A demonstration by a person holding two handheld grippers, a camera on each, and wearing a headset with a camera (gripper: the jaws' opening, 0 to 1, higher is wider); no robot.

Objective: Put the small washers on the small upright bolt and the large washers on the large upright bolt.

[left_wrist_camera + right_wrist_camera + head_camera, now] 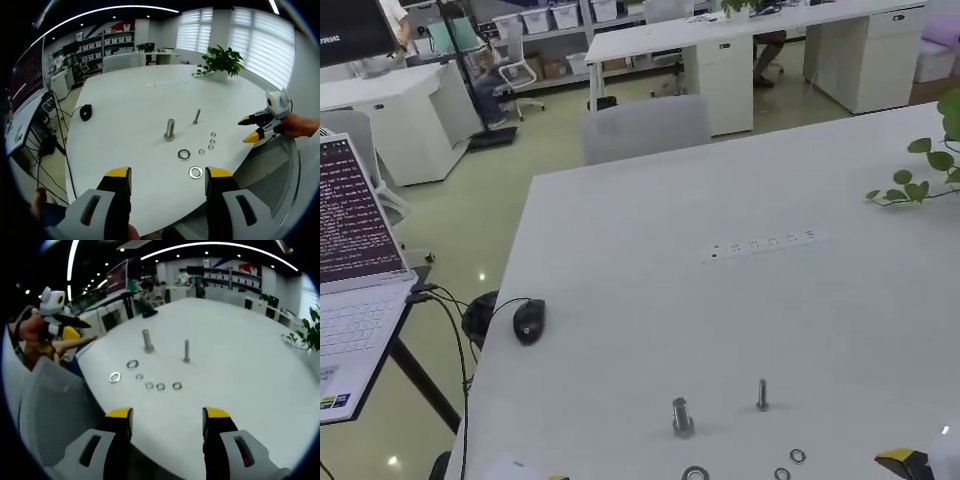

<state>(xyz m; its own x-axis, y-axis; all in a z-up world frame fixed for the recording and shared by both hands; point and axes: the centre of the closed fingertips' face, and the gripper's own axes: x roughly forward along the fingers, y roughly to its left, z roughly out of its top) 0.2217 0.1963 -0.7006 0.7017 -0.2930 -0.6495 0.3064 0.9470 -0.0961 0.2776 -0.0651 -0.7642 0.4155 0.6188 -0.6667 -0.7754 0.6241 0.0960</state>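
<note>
On the white table (720,310) stand two upright bolts, the large bolt (682,417) and to its right the thin small bolt (762,395). Both bolts are bare. Two large washers (184,154) (195,173) and several small washers (211,144) lie flat near the table's front edge. My left gripper (168,181) is open and holds nothing; it hangs in front of that edge, short of the washers. My right gripper (167,421) is open too, off the edge to the right. In the left gripper view a hand holds that right gripper (252,127).
A black mouse (528,321) lies at the table's left edge, with a laptop (350,270) on a stand beside it. A power strip (763,244) sits in the middle and a leafy plant (920,170) at the far right. A grey chair (645,125) stands behind.
</note>
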